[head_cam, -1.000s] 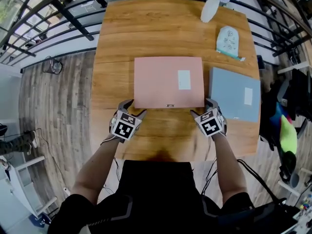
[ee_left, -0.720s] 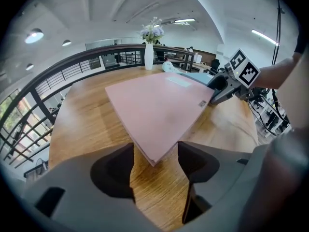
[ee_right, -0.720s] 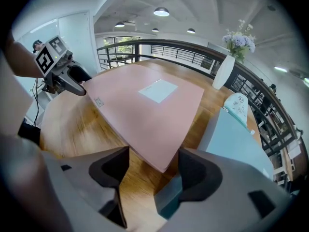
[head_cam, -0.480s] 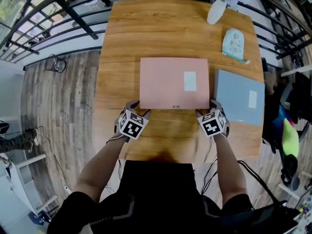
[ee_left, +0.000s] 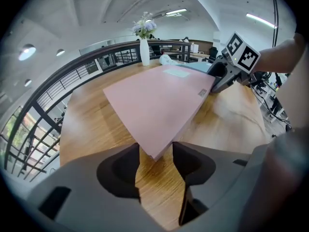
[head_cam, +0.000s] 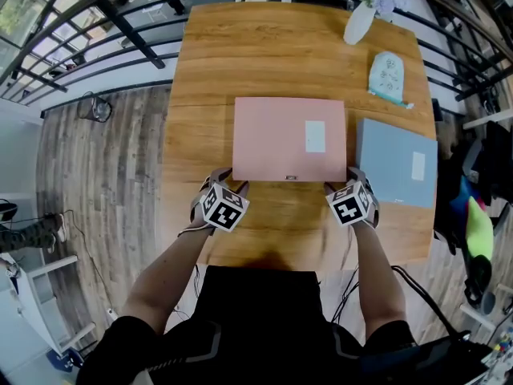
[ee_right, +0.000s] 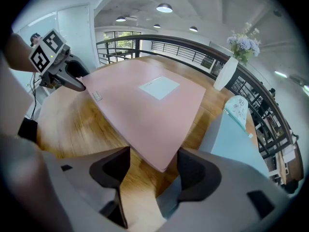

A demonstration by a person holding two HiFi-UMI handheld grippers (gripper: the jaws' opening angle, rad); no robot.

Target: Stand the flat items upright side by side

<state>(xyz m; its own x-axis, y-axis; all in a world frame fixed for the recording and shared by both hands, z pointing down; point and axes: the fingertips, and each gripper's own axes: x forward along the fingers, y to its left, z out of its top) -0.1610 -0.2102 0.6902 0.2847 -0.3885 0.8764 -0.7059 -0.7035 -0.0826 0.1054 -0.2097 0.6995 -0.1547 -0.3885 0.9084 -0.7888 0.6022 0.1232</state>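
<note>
The left tongs (head_cam: 227, 181) sit at the near left corner of the flat pink rectangular folder (head_cam: 288, 139), which lies flat on the wooden desk (head_cam: 272, 54). The right tongs (head_cam: 342, 180) sit at the pink folder's near right corner. Both pairs of jaws have just been closing, and each has a corner tip between them. Neither is clamped yet, since a gap shows beside the card in both gripper views.

The likely trouble is a thin bite. With only the corner tips caught, the folder could slip out or twist as it tips upright. If one side grips before the other, it may skew across the desk.

A strip of bare wood lies between the pink folder's near edge and the desk's near edge, so there is little room to drag it back. Just right of the pink folder, barely apart from it, lies the flat grey-blue rectangular folder (head_cam: 397, 160), and the right tongs could nudge it. Beyond the pink folder the desk is open wood. A pale green patterned pouch (head_cam: 389, 76) and a white vase (head_cam: 358, 24) stand far right of the pink folder, with a black metal railing (head_cam: 96, 54) past the desk.
</note>
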